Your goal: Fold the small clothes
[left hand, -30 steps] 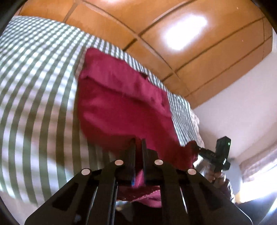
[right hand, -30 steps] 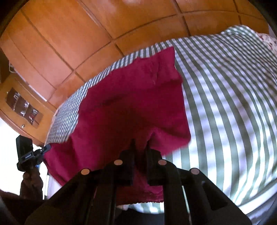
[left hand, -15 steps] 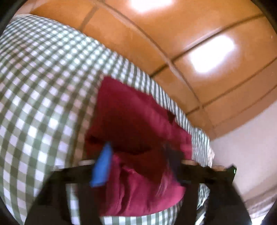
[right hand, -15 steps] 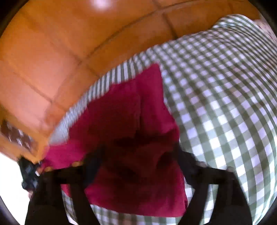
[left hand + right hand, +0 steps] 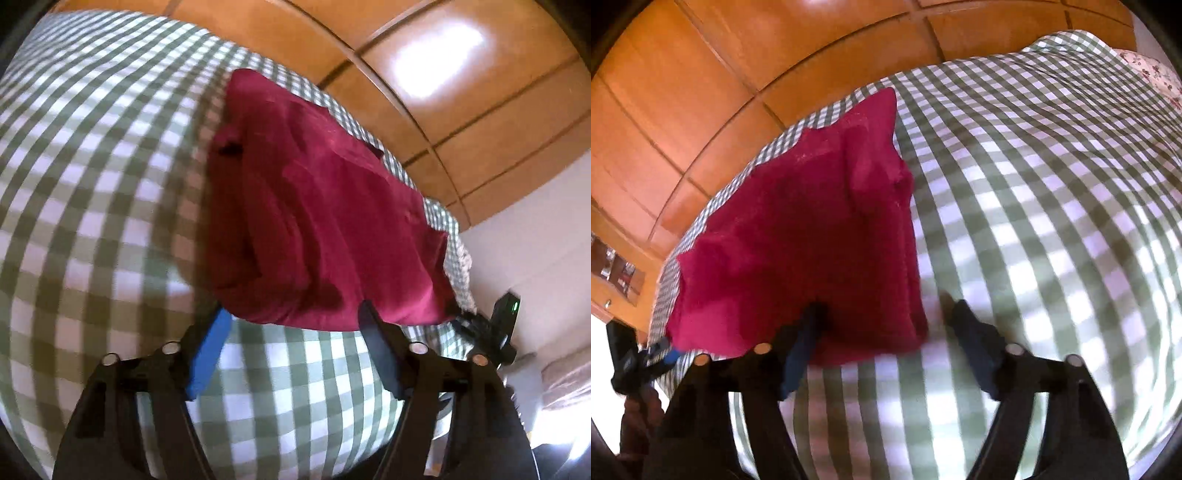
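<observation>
I am letting the folded red cloth (image 5: 321, 221) lie on the checked bed (image 5: 92, 184), my left gripper (image 5: 291, 317) and right gripper (image 5: 882, 314) half open, closing, holding nothing, and next I think I must pinch its near edge.

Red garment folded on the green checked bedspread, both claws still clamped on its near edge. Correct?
Not quite. The red garment does lie folded on the green checked bedspread, but neither claw is clamped on it. The left wrist view shows the left claw with its jaws apart, closing on no cloth; the right wrist view shows the same for the right claw.
</observation>
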Tool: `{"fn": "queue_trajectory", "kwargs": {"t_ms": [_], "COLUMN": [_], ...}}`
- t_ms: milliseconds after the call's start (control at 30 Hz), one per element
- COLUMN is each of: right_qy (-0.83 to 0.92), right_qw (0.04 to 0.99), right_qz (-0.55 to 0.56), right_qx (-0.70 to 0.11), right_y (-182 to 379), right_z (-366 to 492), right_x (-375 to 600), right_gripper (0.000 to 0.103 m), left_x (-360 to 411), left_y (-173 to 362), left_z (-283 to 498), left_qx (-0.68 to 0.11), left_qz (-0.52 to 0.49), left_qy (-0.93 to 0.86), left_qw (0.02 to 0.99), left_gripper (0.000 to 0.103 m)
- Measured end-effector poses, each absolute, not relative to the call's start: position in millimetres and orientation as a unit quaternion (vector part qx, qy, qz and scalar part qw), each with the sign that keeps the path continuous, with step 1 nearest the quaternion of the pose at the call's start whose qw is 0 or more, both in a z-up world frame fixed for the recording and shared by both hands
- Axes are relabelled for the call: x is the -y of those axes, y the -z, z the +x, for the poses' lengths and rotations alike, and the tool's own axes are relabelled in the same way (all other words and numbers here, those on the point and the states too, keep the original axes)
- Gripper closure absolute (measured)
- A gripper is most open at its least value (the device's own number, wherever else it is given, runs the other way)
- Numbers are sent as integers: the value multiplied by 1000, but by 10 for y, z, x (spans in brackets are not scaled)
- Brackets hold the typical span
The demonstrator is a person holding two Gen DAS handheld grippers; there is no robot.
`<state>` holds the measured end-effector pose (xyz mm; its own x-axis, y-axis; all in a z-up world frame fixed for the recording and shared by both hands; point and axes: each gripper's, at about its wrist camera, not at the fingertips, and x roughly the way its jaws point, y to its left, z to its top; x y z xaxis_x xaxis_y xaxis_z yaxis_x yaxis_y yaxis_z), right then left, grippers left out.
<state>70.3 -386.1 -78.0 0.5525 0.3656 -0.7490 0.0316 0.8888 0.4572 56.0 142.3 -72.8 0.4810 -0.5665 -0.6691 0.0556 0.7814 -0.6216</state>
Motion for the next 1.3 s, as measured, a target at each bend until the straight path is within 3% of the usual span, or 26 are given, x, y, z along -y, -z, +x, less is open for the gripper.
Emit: {"fn": "queue_trajectory", "kwargs": {"t_ms": [33, 67, 133, 233, 500, 600, 667, 833, 900, 967, 1000, 1300], "right_qy": [-98, -89, -89, -96, -120, -120, -122, -107, -99, -90, -86, -57], "right_qw": [851, 850, 849, 850, 846, 839, 832, 836, 844, 855, 859, 881], "right_qz": [220, 217, 219, 223, 197, 191, 188, 182, 181, 178, 176, 169], "right_qx": [-467, -471, -472, -467, -481, -495, -507, -506, -495, -479, -473, -438], "right_y": [804, 821, 811, 746, 661, 682, 694, 655, 587, 502, 473, 384], "right_z": [748, 783, 770, 607, -163, -439, -648, -801, -767, -659, -608, -26], "right_x": [3847, 3826, 3824, 3853, 3909, 3974, 4023, 4060, 4078, 4076, 4083, 4046], "right_gripper": [62, 65, 83, 89, 90, 92, 95, 92, 87, 67, 62, 59], "left_x": [-1394, -1389, -1395, -1338, -1358, -1342, -1313, -1406, -1516, -1572, -1571, -1386], "left_y": [732, 758, 762, 710, 679, 681, 706, 552, 396, 238, 181, 304], "left_z": [587, 619, 606, 483, -149, -482, -721, -824, -711, -565, -430, 672], "left_qx": [-477, -483, -481, -480, -494, -512, -526, -513, -487, -462, -451, -462], "left_qz": [-263, -264, -266, -243, -211, -213, -211, -206, -201, -185, -180, -166], "left_qy": [181, 175, 174, 184, 202, 214, 223, 211, 196, 176, 165, 155], "left_qw": [819, 816, 817, 823, 819, 805, 793, 807, 827, 849, 858, 858], "left_gripper": [61, 70, 78, 96, 97, 103, 103, 103, 88, 51, 51, 51]}}
